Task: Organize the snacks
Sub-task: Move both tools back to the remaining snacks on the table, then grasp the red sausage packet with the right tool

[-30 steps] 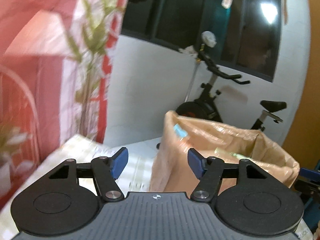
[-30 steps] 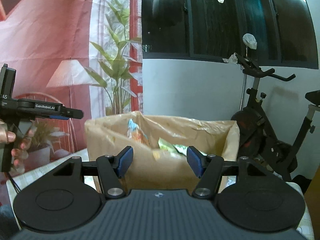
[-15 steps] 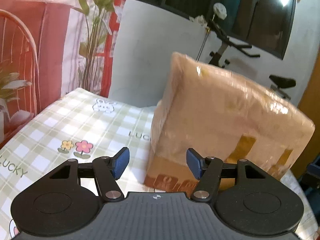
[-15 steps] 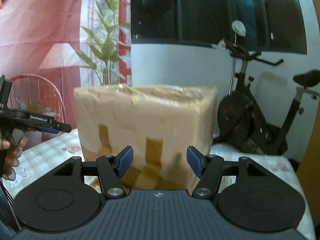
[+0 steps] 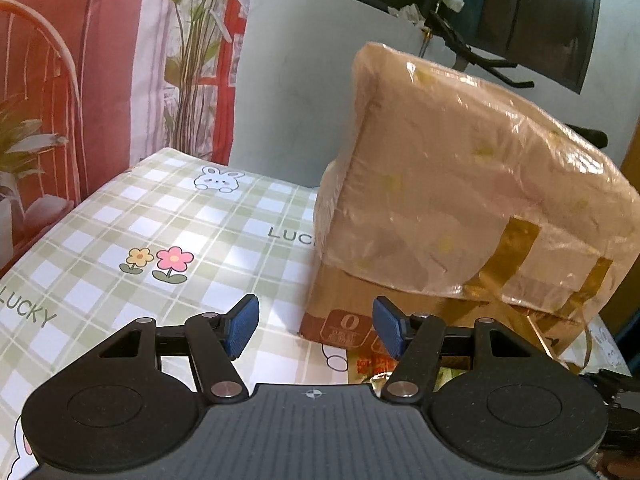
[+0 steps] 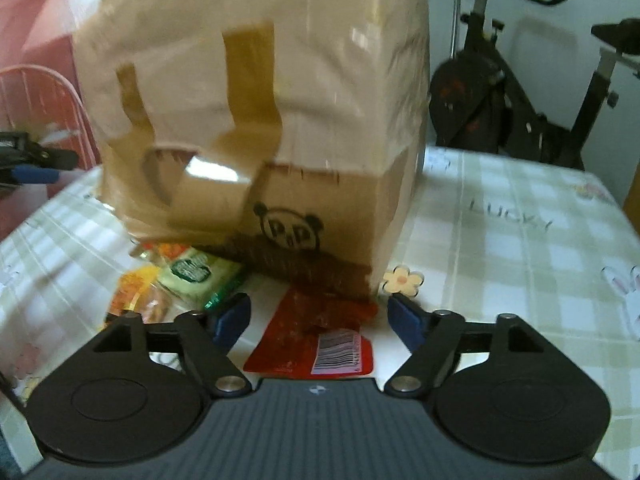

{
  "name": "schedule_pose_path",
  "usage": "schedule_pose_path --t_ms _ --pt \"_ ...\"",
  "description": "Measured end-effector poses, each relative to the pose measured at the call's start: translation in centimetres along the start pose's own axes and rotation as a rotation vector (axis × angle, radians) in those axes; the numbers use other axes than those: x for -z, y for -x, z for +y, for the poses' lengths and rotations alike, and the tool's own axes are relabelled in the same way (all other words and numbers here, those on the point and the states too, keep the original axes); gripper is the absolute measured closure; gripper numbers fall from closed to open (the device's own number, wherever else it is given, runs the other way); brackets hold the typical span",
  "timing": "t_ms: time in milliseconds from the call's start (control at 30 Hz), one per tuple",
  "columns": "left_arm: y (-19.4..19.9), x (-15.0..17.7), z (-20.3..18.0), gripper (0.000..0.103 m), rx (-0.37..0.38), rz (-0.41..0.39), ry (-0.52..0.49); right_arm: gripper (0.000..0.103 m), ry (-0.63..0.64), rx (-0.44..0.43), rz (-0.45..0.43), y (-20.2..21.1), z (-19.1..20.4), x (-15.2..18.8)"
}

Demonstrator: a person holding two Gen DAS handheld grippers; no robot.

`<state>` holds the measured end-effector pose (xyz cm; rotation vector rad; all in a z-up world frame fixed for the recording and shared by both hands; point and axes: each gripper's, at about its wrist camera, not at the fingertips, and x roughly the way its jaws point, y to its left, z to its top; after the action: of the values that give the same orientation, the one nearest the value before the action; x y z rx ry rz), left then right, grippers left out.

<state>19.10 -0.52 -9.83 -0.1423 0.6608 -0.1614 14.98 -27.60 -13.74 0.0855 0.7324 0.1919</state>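
Note:
A tall cardboard box [image 6: 256,112] lined with a tan plastic bag stands on the checked tablecloth; it also shows in the left wrist view [image 5: 460,208]. In front of it lie a red snack packet with a barcode [image 6: 320,340], a green packet [image 6: 196,276] and an orange packet [image 6: 136,300]. My right gripper [image 6: 320,316] is open and empty, low over the red packet. My left gripper [image 5: 316,328] is open and empty, near the box's lower left corner, with an orange packet [image 5: 372,364] just beyond it.
The tablecloth [image 5: 160,240] covers the table, whose far edge meets a white wall. An exercise bike [image 6: 520,92] stands behind the table at the right. A printed red backdrop with plants [image 5: 100,60] hangs at the left. The left gripper's tip [image 6: 36,164] shows in the right wrist view.
Both grippers have come down from above the box's open top to table level. The box now towers in front, and the snack packets on the cloth have come into view.

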Motion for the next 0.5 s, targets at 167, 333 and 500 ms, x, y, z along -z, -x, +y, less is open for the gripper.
schedule_pose_path --t_ms 167,333,500 --pt "-0.5 0.7 -0.4 0.037 0.007 0.026 -0.018 0.023 0.064 0.031 0.041 -1.6 1.5 0.5" --pt "-1.4 1.7 -0.8 0.037 0.026 0.078 -0.022 0.039 0.073 0.058 0.01 -1.0 1.8 1.4" --pt "-2.7 2.7 -1.7 0.037 0.059 0.132 -0.057 0.046 0.032 0.02 -0.011 -0.2 1.0 1.8"
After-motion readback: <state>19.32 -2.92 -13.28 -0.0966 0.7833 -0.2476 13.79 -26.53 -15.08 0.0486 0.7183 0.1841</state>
